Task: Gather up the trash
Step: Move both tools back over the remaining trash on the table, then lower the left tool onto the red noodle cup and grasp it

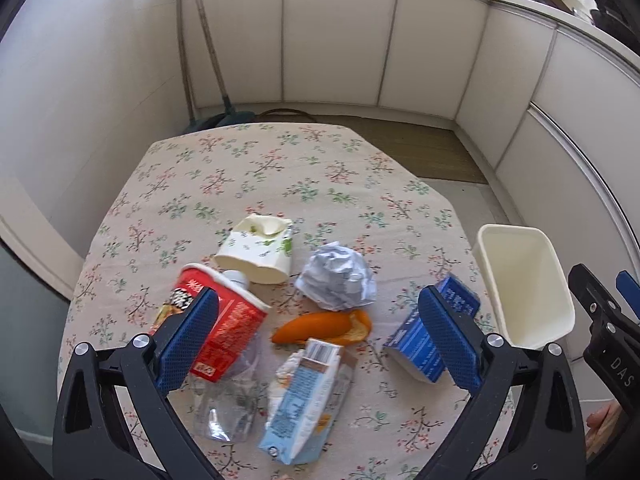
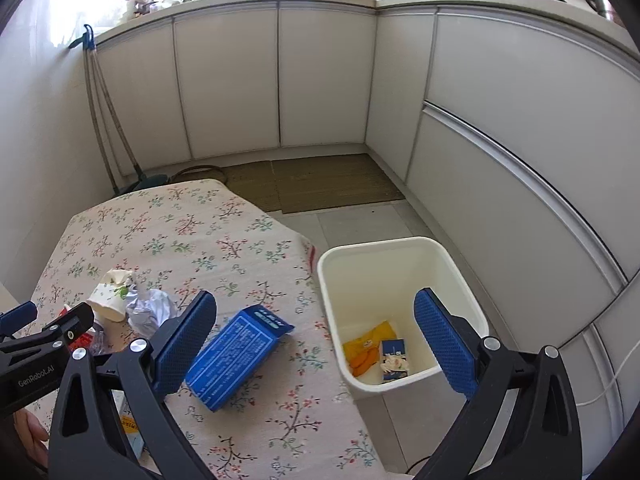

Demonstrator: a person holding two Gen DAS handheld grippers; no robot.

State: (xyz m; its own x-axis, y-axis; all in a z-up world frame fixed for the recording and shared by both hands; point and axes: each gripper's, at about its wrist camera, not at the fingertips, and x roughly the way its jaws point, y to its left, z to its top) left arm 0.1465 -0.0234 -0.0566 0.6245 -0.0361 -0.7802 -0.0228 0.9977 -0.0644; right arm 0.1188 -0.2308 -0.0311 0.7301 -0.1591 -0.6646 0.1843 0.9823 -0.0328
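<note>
**Desk:** What are the claws doing?

**Photographer:** Both empty, jaws spread wide. The left gripper [image 1: 318,336] hangs over the litter on the floral tablecloth [image 1: 256,168]; the right gripper [image 2: 316,340] straddles the table edge, with the blue carton [image 2: 236,354] just beside its left finger and the white bin [image 2: 404,256] standing on the floor beside the table, under its right finger.

**Desk:** Best next move?

**Photographer:** I'd judge the carton is the right claw's pick: it is nearest the bin. Close across its flat printed sides, not its open end, and lift clear of the cloth before swinging over the rim.

**Desk:** And the rest?

**Photographer:** A crumpled paper ball [image 1: 338,276], a curl of orange peel [image 1: 324,326], a dented red cup [image 1: 224,320], a squashed floral cup [image 1: 256,248], a flattened pale-blue carton [image 1: 304,400], and what may be crushed clear plastic [image 1: 226,408]. In the bin already: something yellow and a small box.
</note>
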